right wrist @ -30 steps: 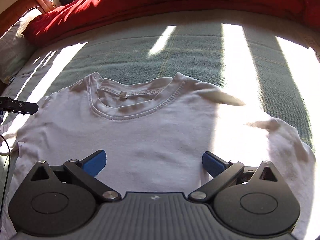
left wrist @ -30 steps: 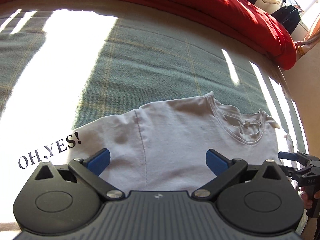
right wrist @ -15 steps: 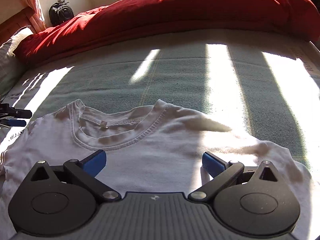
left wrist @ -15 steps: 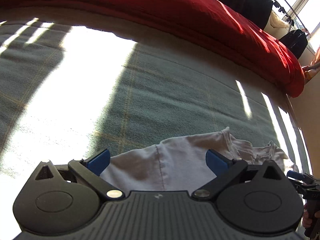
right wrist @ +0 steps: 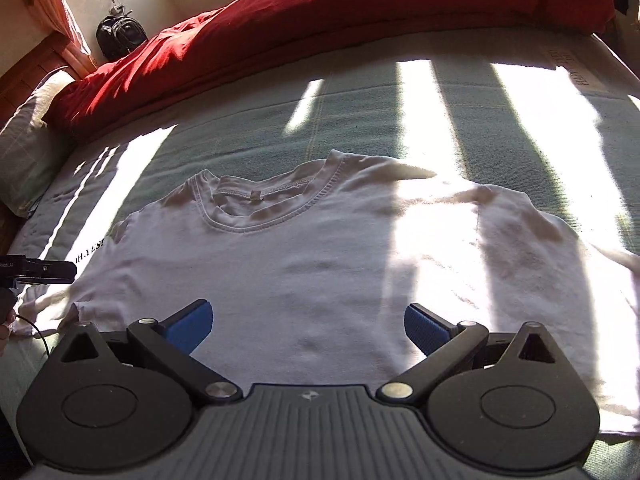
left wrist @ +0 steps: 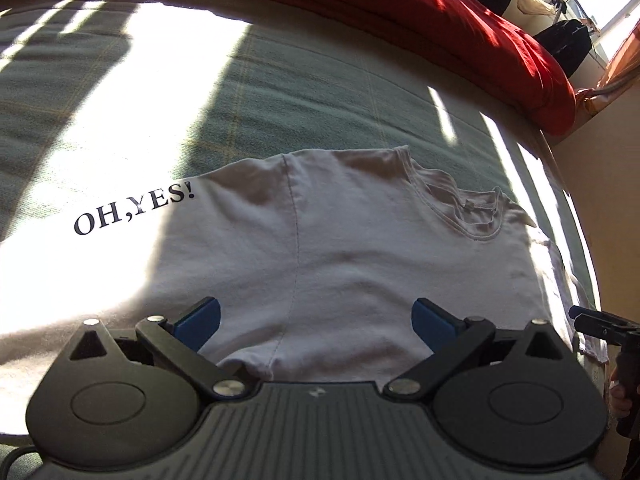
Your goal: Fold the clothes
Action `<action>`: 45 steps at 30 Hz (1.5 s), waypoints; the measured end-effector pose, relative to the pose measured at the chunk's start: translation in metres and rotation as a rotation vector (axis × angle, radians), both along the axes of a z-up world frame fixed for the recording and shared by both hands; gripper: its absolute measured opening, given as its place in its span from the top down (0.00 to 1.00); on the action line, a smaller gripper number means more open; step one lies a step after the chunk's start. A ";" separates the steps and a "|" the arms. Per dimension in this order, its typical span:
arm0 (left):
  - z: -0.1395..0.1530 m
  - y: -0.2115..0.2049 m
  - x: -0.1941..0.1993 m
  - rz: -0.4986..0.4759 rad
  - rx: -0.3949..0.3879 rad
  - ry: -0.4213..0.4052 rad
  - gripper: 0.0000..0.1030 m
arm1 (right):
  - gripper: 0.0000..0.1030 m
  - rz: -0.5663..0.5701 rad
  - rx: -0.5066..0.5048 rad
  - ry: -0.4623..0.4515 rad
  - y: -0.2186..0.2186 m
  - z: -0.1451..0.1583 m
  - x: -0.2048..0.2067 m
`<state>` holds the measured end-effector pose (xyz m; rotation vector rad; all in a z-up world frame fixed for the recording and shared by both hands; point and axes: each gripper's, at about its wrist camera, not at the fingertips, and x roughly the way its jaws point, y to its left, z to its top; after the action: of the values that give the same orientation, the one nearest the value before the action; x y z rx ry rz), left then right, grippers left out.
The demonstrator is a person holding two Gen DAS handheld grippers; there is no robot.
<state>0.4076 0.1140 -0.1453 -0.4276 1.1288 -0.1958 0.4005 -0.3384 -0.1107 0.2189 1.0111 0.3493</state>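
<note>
The shirt [right wrist: 320,264] is lying flat on the bed [right wrist: 360,120], collar away, spanning both open-fingered grippers, left [left wrist: 316,320] and right [right wrist: 306,322] (neither gripping cloth).

Beyond the white t-shirt [right wrist: 320,264] I see open green blanket [right wrist: 360,120], nothing standing on it; a red duvet [right wrist: 320,12] walls off the far edge, a pillow [right wrist: 28,140] the left corner.
</note>
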 end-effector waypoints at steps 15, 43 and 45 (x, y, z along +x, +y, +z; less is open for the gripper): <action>0.007 0.056 -0.031 0.134 -0.025 0.005 0.02 | 0.00 -0.003 0.055 -0.019 0.021 0.008 -0.079; -0.005 0.188 -0.042 0.426 -0.014 0.012 0.02 | 0.00 0.031 0.033 0.043 0.057 -0.016 -0.063; 0.001 0.189 -0.055 0.415 -0.049 -0.015 0.02 | 0.00 0.020 0.044 0.037 0.055 -0.015 -0.062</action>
<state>0.3527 0.3029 -0.1448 -0.6912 0.9980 0.1368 0.3381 -0.2836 -0.1253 0.2553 1.0430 0.3871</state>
